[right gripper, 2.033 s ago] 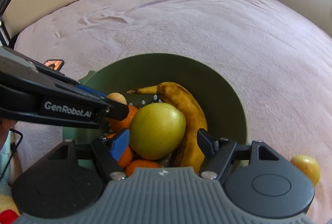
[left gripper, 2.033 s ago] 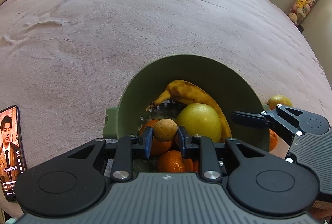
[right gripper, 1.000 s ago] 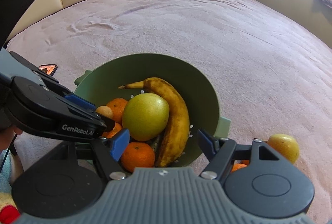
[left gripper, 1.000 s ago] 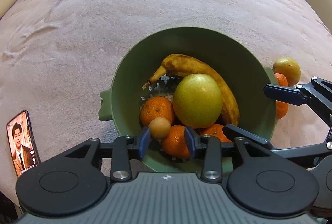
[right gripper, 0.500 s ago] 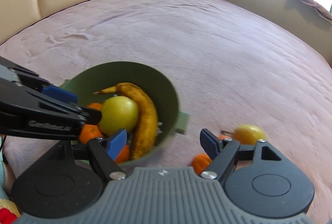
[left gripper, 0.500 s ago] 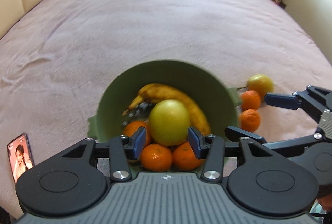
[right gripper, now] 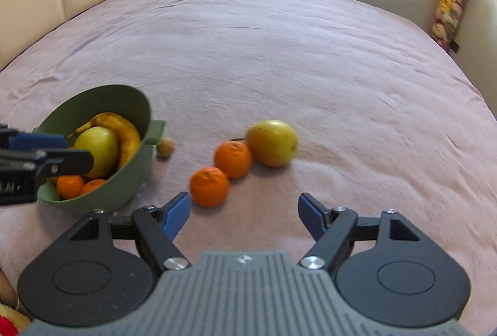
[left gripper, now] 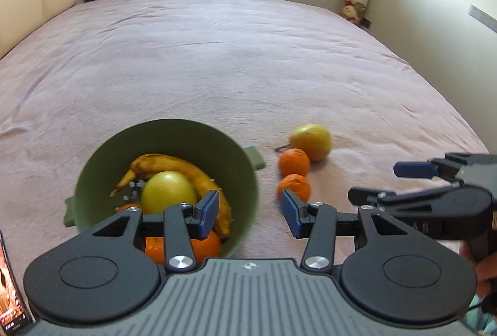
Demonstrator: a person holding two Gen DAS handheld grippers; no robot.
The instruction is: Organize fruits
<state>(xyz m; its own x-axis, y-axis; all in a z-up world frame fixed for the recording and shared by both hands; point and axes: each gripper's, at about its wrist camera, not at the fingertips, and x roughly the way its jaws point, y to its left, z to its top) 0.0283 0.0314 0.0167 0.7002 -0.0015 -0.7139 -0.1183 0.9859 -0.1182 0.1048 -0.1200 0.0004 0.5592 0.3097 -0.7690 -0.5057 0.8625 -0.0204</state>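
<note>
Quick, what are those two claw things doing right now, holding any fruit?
Left gripper: open, holding nothing.
Right gripper: open, holding nothing.

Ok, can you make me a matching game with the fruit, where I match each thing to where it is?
Things:
1. banana
2. small brown fruit
3. yellow fruit with the stem
4. right hand-held gripper

Places:
A. on the bed just outside the bowl's handle
B. open, near the closest orange
C. inside the green bowl
D. on the bed, at the far end of the row with two oranges

Pairs: 1-C, 2-A, 3-D, 4-B
</note>
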